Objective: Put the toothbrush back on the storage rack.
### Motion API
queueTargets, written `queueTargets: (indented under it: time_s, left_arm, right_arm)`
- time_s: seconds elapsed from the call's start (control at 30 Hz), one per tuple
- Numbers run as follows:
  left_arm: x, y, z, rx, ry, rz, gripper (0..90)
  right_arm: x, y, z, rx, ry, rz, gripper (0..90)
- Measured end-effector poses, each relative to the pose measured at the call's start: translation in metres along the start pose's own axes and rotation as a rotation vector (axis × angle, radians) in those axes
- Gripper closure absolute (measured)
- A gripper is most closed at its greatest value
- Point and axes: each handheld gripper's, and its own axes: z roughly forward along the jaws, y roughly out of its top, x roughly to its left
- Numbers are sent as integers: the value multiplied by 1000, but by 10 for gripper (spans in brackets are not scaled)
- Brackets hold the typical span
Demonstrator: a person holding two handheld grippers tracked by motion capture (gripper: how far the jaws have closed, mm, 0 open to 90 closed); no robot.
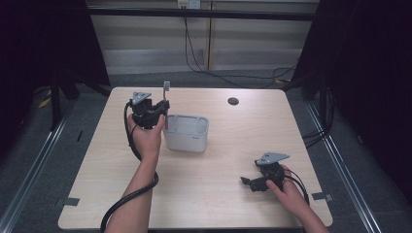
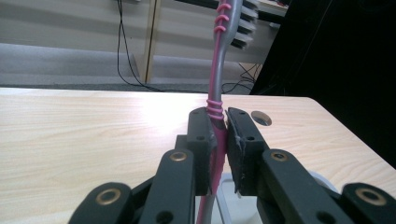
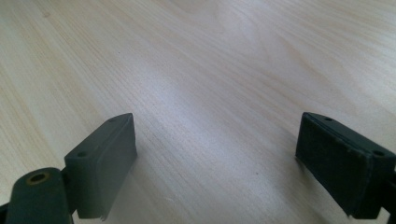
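A pale wood-grain table (image 1: 209, 165) carries 1 white rectangular container (image 1: 187, 132), standing just beside the raised left gripper (image 1: 163, 112) and well apart from the right gripper (image 1: 248, 182). A small dark round hole (image 1: 233, 101) sits in the top beyond the container. The right gripper rests low on the bare wood.

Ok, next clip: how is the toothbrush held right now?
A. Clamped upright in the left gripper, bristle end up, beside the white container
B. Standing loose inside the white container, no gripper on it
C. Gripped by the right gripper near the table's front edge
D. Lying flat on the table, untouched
A: the left gripper has its jaws shut on the toothbrush handle, bristles at the top, next to the white container; the right gripper stands open over bare table.
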Motion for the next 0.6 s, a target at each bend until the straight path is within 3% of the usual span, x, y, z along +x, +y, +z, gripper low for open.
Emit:
queueTargets:
  time_s: [0.6]
  left_arm:
    - [2, -10, -6, 12, 7, 7, 799]
  right_arm:
    - [0, 0, 0, 1, 0, 0, 117]
